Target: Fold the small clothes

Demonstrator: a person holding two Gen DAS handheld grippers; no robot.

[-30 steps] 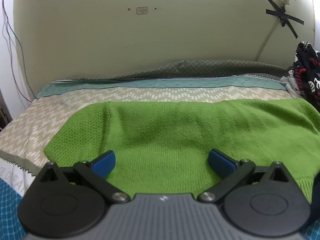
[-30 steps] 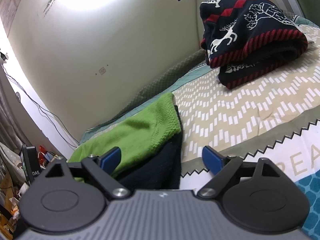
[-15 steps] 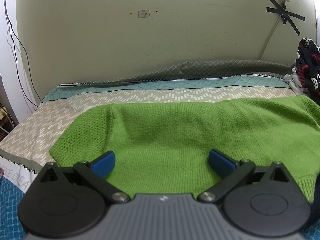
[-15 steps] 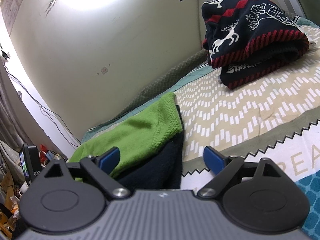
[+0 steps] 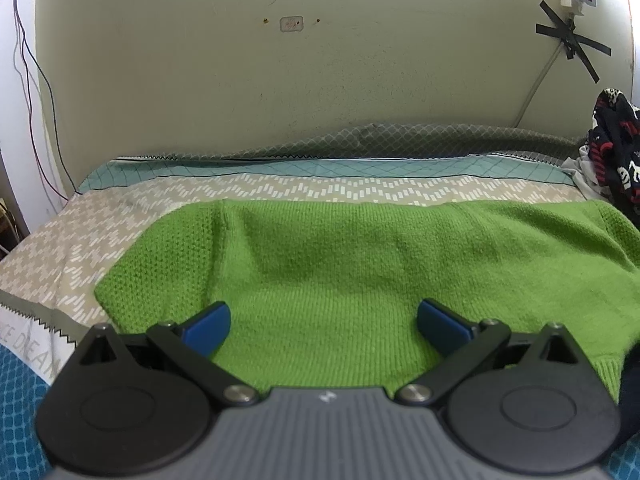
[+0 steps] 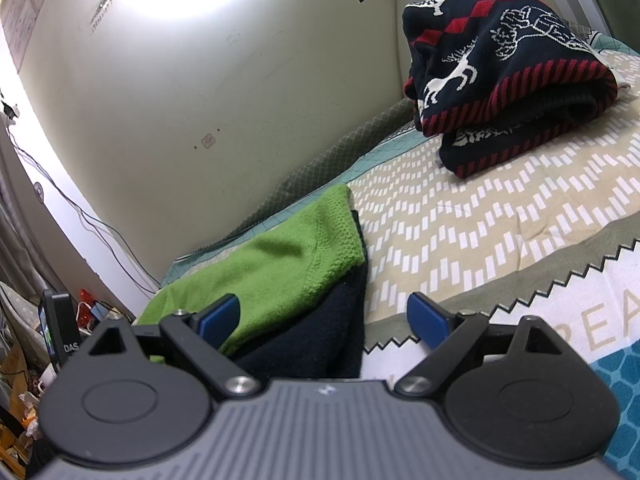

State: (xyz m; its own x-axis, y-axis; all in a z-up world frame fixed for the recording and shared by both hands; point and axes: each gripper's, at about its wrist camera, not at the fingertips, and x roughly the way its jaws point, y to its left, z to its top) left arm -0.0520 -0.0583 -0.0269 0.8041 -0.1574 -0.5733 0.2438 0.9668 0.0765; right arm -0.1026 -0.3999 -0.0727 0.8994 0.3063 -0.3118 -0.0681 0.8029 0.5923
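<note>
A green knitted sweater (image 5: pixel 360 264) lies spread flat on the patterned bedspread (image 5: pixel 80 240). My left gripper (image 5: pixel 324 326) hovers over its near edge, open, nothing between the blue pads. In the right wrist view the same green sweater (image 6: pixel 288 268) rests on a dark navy garment (image 6: pixel 320 340). My right gripper (image 6: pixel 324 320) is open just above that navy cloth at the sweater's right end, its pads clear of the fabric.
A folded navy sweater with red trim and white deer (image 6: pixel 504 80) sits on the bedspread (image 6: pixel 500 232) to the right, near the wall (image 5: pixel 320 80). Cables and clutter (image 6: pixel 60 320) stand beyond the bed's left side.
The left wrist view has shifted slightly, so the green sweater sits a bit further right in it. Both grippers stay open and hold nothing.
</note>
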